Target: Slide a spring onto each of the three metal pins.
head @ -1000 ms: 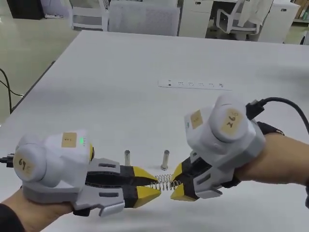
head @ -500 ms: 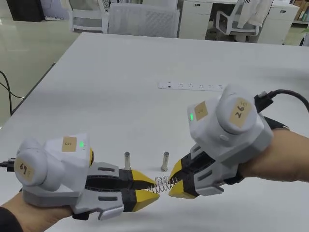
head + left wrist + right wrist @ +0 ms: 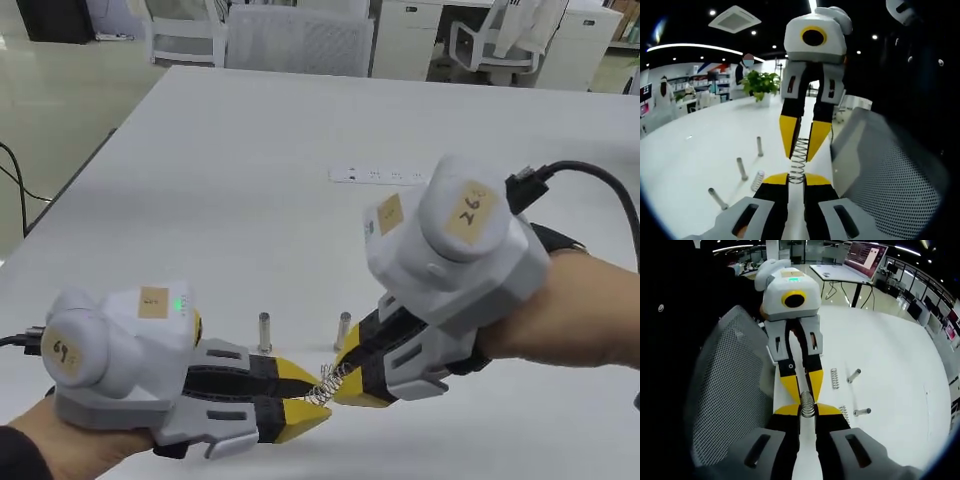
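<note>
Tan "69" label (image 3: 62,352), left hand-held gripper (image 3: 318,392)

The left tongs (image 3: 305,398) carry a sticker (image 3: 62,352) marked "69". The label (image 3: 470,210) on the right tongs (image 3: 348,375) reads "26".

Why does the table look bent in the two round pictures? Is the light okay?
Left gripper view: fisheye lens curves the table; ceiling lights show as bright spots. Right gripper view: same curving, spring looks sharp. Head view: straight edges, soft even light.
</note>
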Available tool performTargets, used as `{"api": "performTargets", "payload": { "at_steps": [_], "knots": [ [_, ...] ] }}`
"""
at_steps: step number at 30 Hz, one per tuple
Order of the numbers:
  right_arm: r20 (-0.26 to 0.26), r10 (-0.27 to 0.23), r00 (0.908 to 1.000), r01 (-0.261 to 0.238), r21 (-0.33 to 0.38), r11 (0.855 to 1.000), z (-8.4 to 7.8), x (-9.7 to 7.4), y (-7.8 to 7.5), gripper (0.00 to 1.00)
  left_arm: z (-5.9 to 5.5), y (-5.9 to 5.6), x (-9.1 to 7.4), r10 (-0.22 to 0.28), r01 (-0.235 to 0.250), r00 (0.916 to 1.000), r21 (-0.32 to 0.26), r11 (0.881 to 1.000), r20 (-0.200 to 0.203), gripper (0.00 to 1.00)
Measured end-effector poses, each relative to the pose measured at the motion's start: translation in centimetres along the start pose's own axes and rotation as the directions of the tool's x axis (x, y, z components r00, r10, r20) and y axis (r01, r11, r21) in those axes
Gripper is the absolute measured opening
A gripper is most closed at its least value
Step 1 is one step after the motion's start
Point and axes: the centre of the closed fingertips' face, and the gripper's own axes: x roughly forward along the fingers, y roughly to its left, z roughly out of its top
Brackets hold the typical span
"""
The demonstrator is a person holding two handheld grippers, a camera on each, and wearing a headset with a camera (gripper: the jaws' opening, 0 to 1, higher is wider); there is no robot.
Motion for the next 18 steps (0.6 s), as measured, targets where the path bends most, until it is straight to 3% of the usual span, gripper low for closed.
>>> {"api": "performTargets", "payload": {
  "at_steps": [18],
  "knots": [
    [-0.034, 0.009, 0.9994, -0.010, -0.026, 1.000, 0.60, 0.43, 0.16, 0.07, -0.47, -0.04, 0.33, -0.003, 0.003, 0.9999, 0.006, 1.000, -0.012, 0.03]
  ]
}}
